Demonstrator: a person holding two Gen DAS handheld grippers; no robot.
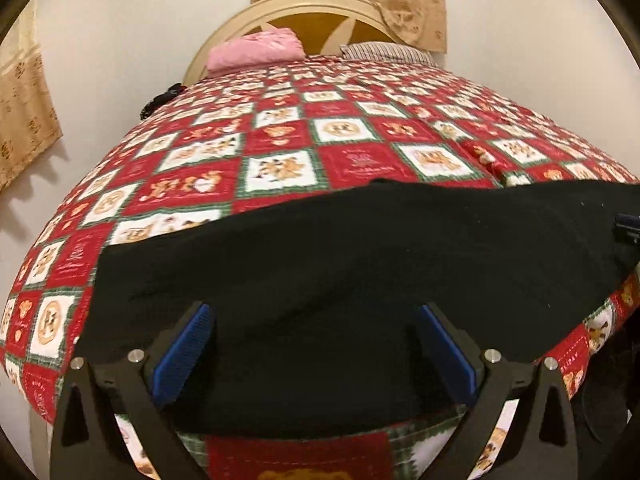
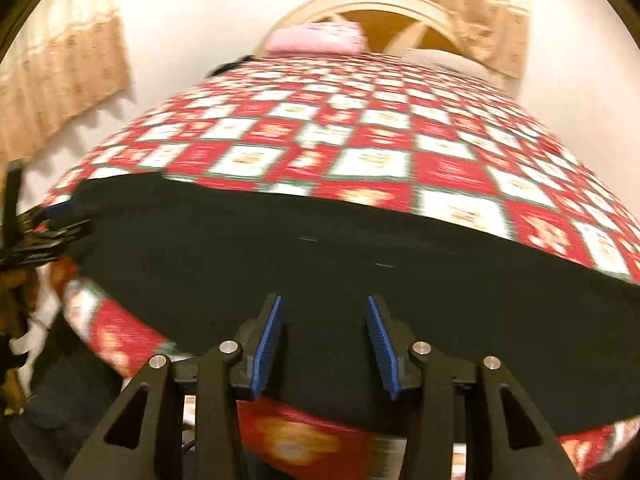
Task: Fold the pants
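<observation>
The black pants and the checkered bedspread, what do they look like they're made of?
Black pants: seemingly a soft matte knit or fleece; no sheen, with pale lint specks. Bedspread: apparently printed cotton, possibly quilted; flat red and white squares with bear pictures, slightly puckered surface.

**Open quilt beyond the pants, clutter only at the headboard**

The black pants [image 1: 340, 264] are lying across the near edge of the quilt [image 1: 280, 128], taking up that strip. Beyond them the quilt is lying open. A pink bundle [image 1: 256, 50] and a striped pillow [image 1: 384, 53] are sitting by the headboard [image 1: 320, 10]; something dark [image 1: 162, 100] is lying at the left edge.
</observation>
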